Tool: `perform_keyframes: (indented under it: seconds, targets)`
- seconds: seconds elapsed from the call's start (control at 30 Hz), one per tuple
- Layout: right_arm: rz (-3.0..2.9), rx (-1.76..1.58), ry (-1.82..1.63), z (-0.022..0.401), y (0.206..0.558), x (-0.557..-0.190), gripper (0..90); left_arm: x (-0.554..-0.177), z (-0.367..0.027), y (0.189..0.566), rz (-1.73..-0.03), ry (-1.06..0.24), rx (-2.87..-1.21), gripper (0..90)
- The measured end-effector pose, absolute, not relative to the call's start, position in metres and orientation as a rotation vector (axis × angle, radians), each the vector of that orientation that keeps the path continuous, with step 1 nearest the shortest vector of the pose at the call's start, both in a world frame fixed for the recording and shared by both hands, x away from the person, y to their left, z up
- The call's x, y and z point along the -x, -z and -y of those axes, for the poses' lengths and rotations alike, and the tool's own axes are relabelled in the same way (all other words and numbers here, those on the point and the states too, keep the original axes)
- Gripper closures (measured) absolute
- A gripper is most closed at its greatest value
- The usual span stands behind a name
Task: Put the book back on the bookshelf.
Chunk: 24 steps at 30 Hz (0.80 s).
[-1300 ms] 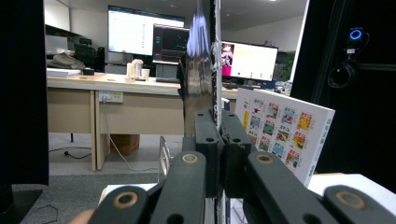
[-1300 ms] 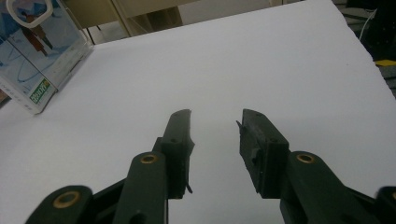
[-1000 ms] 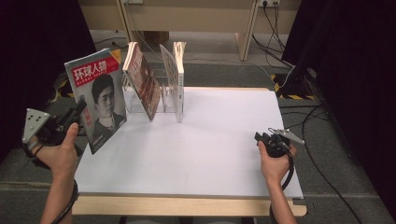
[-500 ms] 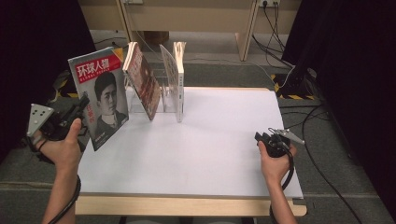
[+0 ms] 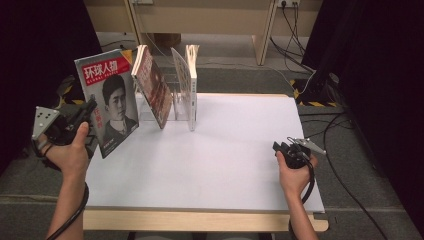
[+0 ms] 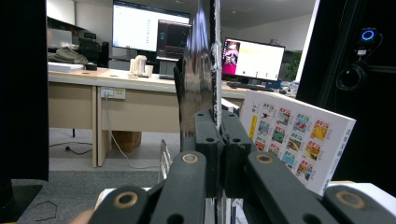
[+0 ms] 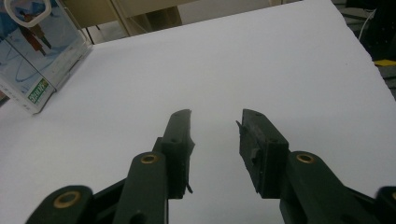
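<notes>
On the worktop (image 5: 225, 165) stands a rack (image 5: 176, 102) of upright books, just right of the magazine (image 5: 107, 102). The left fingers (image 6: 215, 140) hold it clamped, upright, above the worktop's left edge. The right fingers (image 7: 215, 140) rest half-open, empty, well apart.

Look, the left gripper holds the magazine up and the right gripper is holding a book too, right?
Not quite. The left gripper does hold the magazine up, but the right gripper holds nothing: the right gripper view shows its fingers apart over the bare white table.
</notes>
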State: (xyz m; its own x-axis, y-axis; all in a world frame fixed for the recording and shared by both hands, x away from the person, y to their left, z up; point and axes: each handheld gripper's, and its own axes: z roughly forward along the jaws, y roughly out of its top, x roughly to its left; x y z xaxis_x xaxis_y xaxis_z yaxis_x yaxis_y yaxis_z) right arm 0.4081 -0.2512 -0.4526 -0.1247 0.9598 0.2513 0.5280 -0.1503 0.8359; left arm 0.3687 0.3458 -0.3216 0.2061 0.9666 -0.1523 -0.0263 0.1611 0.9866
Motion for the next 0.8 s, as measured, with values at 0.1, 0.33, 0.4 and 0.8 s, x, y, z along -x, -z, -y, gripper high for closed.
perform_keyframes:
  seconds: [0.1, 0.33, 0.4, 0.8]
  targets:
    - [-1.651, -1.684, -1.212, 0.251, 0.453, -0.408, 63.8, -0.371, -0.346, 0.321, -1.101, -0.967, -1.153, 87.2]
    - [-1.652, -1.684, -1.211, 0.252, 0.453, -0.408, 63.8, -0.378, -0.345, 0.320, -1.109, -0.967, -1.146, 87.1]
    - [-1.653, -1.682, -1.208, 0.252, 0.453, -0.408, 63.8, -0.379, -0.345, 0.321, -1.112, -0.962, -1.144, 87.1]
    - [-1.652, -1.684, -1.207, 0.252, 0.453, -0.408, 63.8, -0.392, -0.340, 0.321, -1.120, -0.949, -1.147, 87.2]
